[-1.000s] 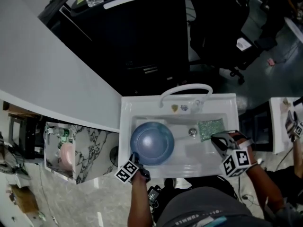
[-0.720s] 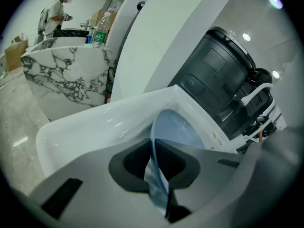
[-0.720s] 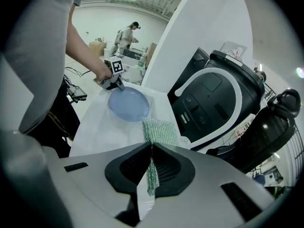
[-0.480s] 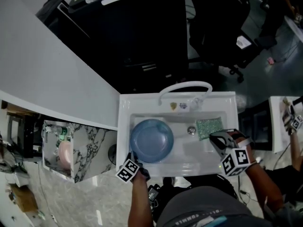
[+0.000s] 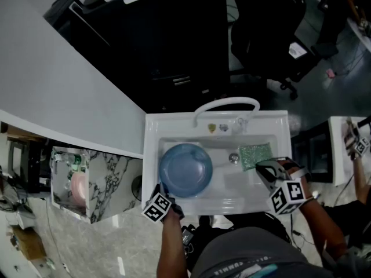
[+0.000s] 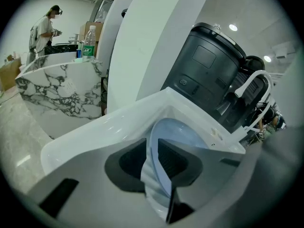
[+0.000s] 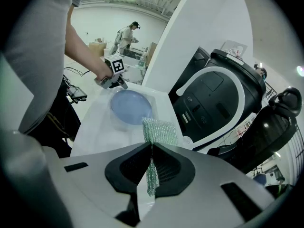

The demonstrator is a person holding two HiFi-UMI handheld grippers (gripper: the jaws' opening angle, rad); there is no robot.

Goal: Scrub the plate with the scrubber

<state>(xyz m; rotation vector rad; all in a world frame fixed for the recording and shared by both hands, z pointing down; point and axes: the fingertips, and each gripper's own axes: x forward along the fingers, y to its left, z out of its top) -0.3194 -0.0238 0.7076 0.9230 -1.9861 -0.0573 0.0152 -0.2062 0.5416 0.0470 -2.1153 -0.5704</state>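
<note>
Plate rim tight in L hand-held gripper; scrubber tight in R hand-held gripper, long axis plate-ward.

The left gripper reaches in over the front-left corner of the sink, tilted downward, its jaws clamped on the near rim of the plate. The right gripper comes in over the front-right corner, also tilted down, its jaws pinched on the edge of the scrubber. The left forearm and the right forearm stretch forward, spread apart.
</note>
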